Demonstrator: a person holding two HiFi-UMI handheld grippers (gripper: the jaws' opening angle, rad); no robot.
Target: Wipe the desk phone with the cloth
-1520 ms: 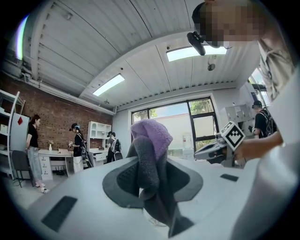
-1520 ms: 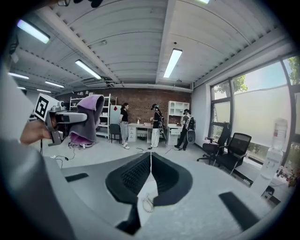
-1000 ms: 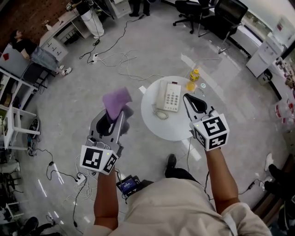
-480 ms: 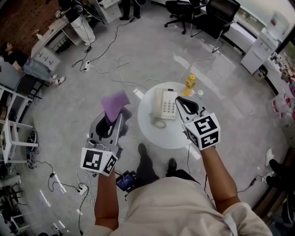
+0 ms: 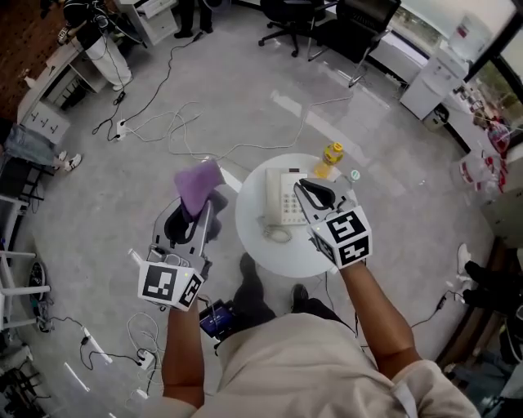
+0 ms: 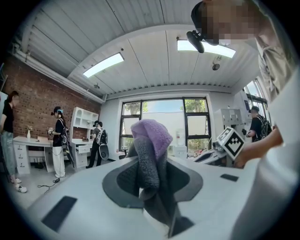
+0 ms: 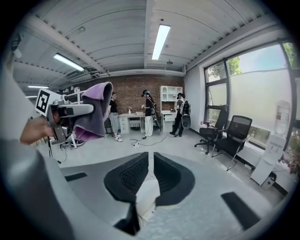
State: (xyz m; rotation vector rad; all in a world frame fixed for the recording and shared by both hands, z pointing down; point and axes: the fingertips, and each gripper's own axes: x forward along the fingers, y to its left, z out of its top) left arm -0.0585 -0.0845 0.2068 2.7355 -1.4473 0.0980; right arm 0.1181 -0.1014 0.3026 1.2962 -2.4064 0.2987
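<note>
A white desk phone (image 5: 283, 196) with a coiled cord lies on a small round white table (image 5: 270, 249). My left gripper (image 5: 196, 214) is shut on a purple and grey cloth (image 5: 198, 185), held up in the air just left of the table's edge. From the left gripper view the cloth (image 6: 151, 137) fills the gap between the jaws of the left gripper (image 6: 149, 169). My right gripper (image 5: 310, 194) hovers over the phone's right side. Its jaws have just been opening; the right gripper (image 7: 150, 165) shows a narrow slit with nothing in it. The cloth (image 7: 96, 115) also shows at the left of that view.
A yellow bottle (image 5: 331, 153) and a small cap (image 5: 354, 175) stand at the table's far edge. Cables (image 5: 176, 122) trail over the grey floor, office chairs (image 5: 359, 24) stand beyond, white cabinets (image 5: 437, 82) at the right. The person's feet (image 5: 249, 273) are by the table's near side.
Both grippers have come closer to the table. The right one moved from the phone's right onto its right side; the left one carried the cloth toward the table's left edge.
</note>
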